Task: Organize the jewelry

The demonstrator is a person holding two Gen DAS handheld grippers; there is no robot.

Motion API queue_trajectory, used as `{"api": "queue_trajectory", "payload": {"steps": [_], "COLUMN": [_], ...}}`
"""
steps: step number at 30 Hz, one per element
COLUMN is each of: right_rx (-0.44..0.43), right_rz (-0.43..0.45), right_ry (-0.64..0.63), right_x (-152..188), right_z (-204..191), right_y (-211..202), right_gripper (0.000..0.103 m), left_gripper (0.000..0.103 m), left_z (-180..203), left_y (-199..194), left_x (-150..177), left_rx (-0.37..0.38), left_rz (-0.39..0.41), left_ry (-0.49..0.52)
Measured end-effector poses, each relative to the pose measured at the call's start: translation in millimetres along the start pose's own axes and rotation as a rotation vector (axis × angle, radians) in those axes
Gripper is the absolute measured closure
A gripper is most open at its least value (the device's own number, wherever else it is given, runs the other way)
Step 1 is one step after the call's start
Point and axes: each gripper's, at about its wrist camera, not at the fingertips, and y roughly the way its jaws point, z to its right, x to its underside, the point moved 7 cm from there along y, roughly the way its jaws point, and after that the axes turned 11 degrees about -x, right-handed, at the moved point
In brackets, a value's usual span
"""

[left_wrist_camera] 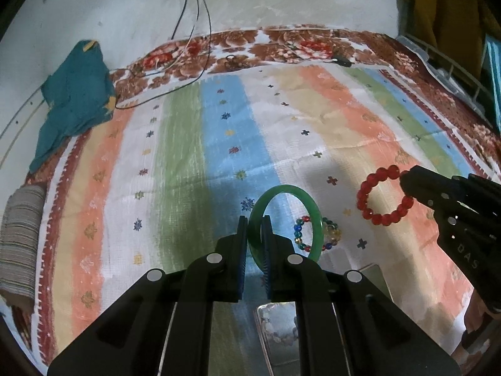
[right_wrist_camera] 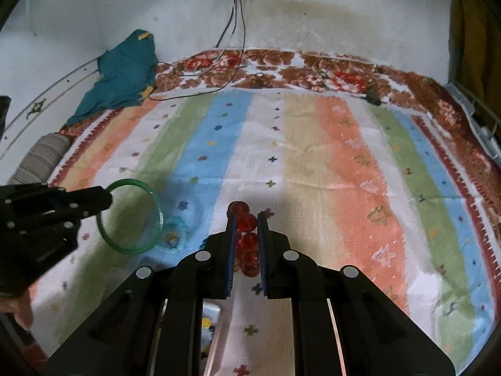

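left gripper [left_wrist_camera: 254,219] clamped on green bangle [left_wrist_camera: 308,199], lower centre of the left wrist view, bangle lifted over a multicolour bead bracelet [left_wrist_camera: 332,235] lying on the striped cloth [left_wrist_camera: 188,144]. right gripper [right_wrist_camera: 247,216] pinching red bead bracelet [right_wrist_camera: 247,222], lower centre of the right wrist view. teal garment [left_wrist_camera: 75,94] upper left.

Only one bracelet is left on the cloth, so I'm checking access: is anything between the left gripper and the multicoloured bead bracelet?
Yes. The left gripper is shut on the green bangle, whose ring hangs directly across the multicoloured bead bracelet in the left wrist view. The right gripper holds the red bead bracelet off to the side.
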Motion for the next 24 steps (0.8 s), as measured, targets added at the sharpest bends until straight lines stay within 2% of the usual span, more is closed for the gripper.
{"api": "queue_trajectory", "payload": {"steps": [24], "right_rx": [-0.033], "right_rz": [0.032], "right_ry": [-0.057], "right_x": [14.5], "right_z": [-37.1], "right_y": [-38.4], "right_gripper": [0.089], "left_gripper": [0.094], "left_z": [-3.9], "left_y": [-43.4], "left_x": [14.8], "left_rx": [0.043], "left_rz": [0.042], "left_ry": [-0.061]}}
